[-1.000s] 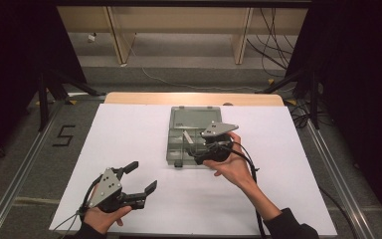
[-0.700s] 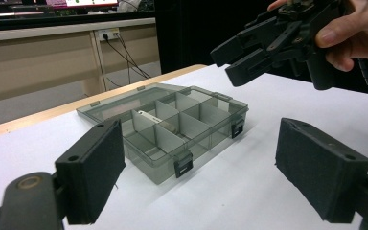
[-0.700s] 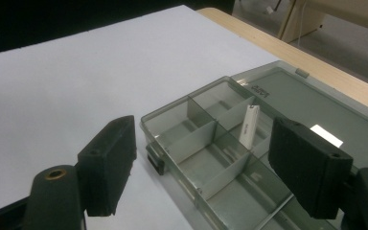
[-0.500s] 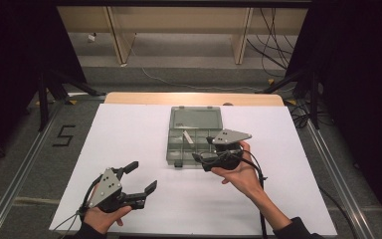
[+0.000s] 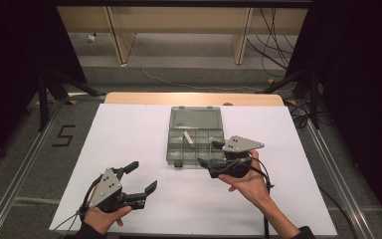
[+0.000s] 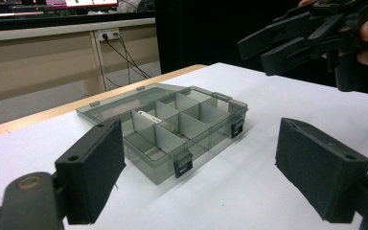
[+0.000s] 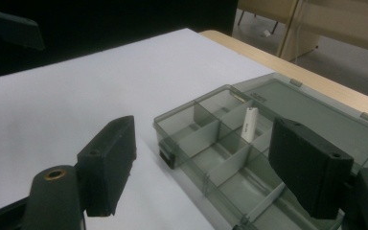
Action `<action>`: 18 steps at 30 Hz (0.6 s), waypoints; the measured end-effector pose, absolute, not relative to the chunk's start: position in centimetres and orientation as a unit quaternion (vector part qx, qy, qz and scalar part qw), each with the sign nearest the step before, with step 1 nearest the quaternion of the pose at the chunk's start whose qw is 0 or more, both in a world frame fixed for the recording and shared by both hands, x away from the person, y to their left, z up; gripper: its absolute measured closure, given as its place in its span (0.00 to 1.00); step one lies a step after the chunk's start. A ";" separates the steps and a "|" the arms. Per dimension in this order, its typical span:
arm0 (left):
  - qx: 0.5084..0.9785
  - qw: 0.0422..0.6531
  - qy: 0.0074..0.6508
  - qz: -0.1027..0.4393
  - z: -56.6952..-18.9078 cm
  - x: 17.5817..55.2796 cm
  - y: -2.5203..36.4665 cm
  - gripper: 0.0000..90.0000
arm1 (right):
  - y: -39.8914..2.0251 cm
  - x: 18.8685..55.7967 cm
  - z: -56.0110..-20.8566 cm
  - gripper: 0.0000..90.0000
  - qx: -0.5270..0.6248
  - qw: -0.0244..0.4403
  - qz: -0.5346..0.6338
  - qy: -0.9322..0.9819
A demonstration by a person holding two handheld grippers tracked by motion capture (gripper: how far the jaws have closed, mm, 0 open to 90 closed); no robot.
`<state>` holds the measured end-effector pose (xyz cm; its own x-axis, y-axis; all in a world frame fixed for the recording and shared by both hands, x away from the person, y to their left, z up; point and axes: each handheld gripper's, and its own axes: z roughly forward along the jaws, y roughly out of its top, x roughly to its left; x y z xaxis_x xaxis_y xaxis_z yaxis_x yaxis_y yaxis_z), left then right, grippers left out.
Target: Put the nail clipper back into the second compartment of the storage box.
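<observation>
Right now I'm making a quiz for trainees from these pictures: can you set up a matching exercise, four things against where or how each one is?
Things:
1. organiser box
2. white piece
3. left tool
4. right tool

States or places:
A. leaning in one compartment of the box
B. held at the near left of the white table cover, jaws open, nothing between them
C. lid folded back flat, compartments exposed
D. held by the box's near right corner, jaws open, nothing between them

Pairs: 1-C, 2-A, 3-B, 4-D
</observation>
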<state>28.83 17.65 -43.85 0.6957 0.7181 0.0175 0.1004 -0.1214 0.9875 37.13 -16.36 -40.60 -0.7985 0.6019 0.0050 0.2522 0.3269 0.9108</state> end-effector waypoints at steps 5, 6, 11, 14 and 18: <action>0.702 0.595 0.291 0.260 -43.8 28.8 17.6 0.18 | -17.2 36.2 -40.6 0.27 0.271 0.167 0.523 0.791; 0.702 0.595 0.291 0.260 -43.8 28.8 17.7 0.18 | -17.3 36.1 -40.5 0.27 0.271 0.167 0.523 0.791; 0.703 0.595 0.291 0.260 -43.8 28.8 17.6 0.18 | -18.3 35.5 -40.4 0.26 0.276 0.174 0.535 0.779; 0.703 0.595 0.291 0.260 -43.8 28.8 17.6 0.18 | -18.8 35.4 -40.5 0.26 0.275 0.181 0.547 0.770; 0.703 0.595 0.291 0.260 -43.8 28.8 17.6 0.18 | -19.3 34.9 -40.8 0.26 0.282 0.177 0.545 0.769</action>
